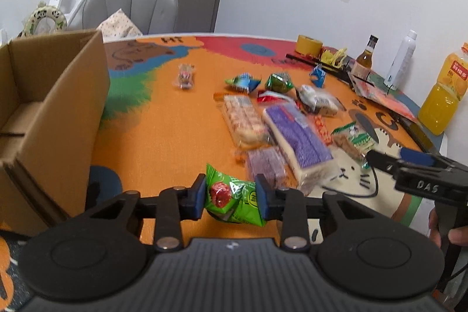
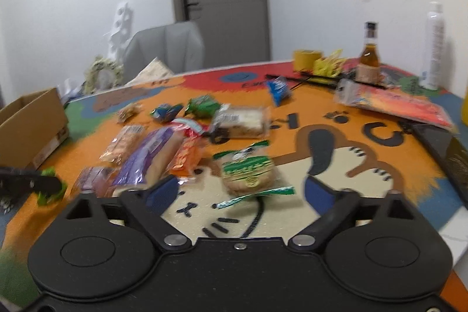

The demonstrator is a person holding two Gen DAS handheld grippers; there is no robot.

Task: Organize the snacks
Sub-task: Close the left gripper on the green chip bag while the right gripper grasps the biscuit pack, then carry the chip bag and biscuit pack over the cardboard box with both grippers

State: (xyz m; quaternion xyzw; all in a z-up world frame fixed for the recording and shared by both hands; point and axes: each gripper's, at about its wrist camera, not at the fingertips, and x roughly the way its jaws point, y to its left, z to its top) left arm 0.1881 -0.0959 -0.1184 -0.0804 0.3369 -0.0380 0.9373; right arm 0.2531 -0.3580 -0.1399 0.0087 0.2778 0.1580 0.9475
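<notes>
The left gripper (image 1: 231, 199) is clamped on a green snack packet (image 1: 234, 201) with a red picture on it, both blue pads pressing its sides just above the table (image 1: 163, 136), to the right of the open cardboard box (image 1: 44, 113). The right gripper (image 2: 239, 192) has its jaws apart, a green-and-white wrapped biscuit (image 2: 248, 173) lying between them on the table without either pad touching it. Further right of the box lies the rest of the pile: a long purple packet (image 1: 295, 133), a clear pack of small cakes (image 1: 244, 119) beside it, and small blue and green bags behind. A yellow juice bottle (image 1: 444, 95) stands at the table's edge farthest from the box.
</notes>
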